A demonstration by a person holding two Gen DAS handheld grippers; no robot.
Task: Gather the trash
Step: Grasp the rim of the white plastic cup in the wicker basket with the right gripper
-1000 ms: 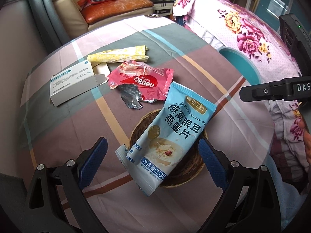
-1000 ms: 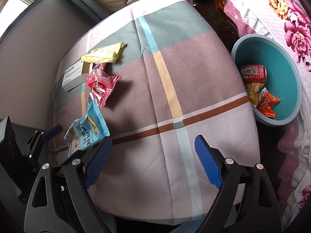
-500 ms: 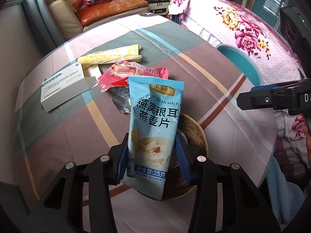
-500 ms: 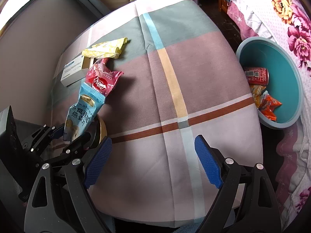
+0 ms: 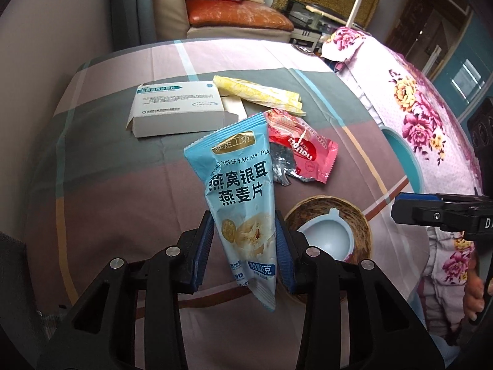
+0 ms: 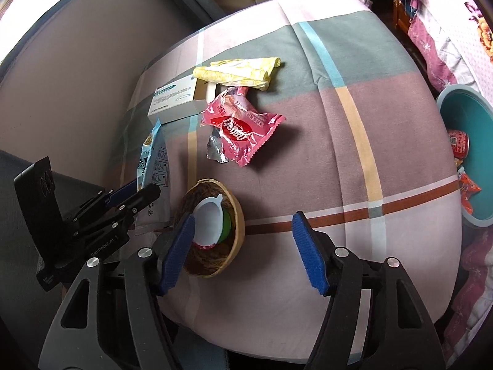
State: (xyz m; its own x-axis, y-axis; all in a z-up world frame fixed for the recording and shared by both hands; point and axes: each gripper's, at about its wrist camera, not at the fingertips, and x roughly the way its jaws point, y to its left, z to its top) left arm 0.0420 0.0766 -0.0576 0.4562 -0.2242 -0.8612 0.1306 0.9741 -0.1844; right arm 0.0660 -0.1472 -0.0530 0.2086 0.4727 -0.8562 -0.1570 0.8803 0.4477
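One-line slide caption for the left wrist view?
Left gripper clamps a light-blue oatmeal sachet above the plaid tablecloth.

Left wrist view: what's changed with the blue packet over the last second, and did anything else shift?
The left gripper, open a second ago, has shut on the blue oatmeal packet and lifted it off the wooden bowl, uncovering the white cup inside. The right gripper stayed open and empty. The red wrapper, white box and yellow wrapper lie where they were.
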